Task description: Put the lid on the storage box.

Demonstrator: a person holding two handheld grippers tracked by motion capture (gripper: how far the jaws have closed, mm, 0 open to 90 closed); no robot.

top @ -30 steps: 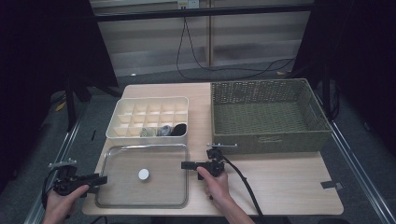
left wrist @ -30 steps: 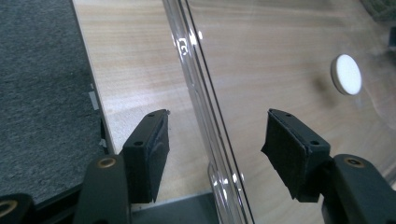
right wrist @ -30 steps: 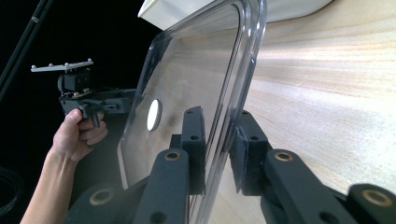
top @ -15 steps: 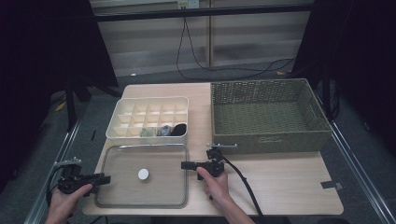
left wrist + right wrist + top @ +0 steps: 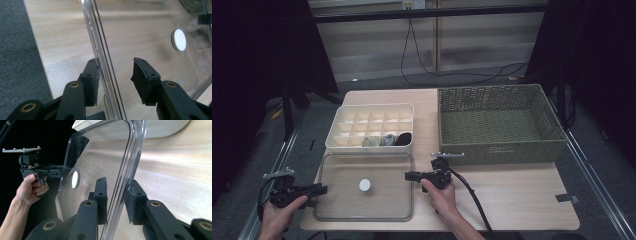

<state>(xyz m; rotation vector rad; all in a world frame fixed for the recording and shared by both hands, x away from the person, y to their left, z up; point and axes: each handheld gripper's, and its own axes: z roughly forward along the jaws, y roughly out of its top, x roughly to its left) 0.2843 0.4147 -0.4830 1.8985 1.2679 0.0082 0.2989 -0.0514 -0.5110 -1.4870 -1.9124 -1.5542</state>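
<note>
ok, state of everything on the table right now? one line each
clear lid: flat on the table, white knob up
left gripper: astride the lid's left rim, jaws have just been closing, one pad on the rim, the other off it
right gripper: astride the lid's right rim, jaws just opened slightly, gap visible
compartment box: uncovered, small items in front cells
woven basket: empty

No lettering can be read anywhere, though the dim high view may hide some.
</note>
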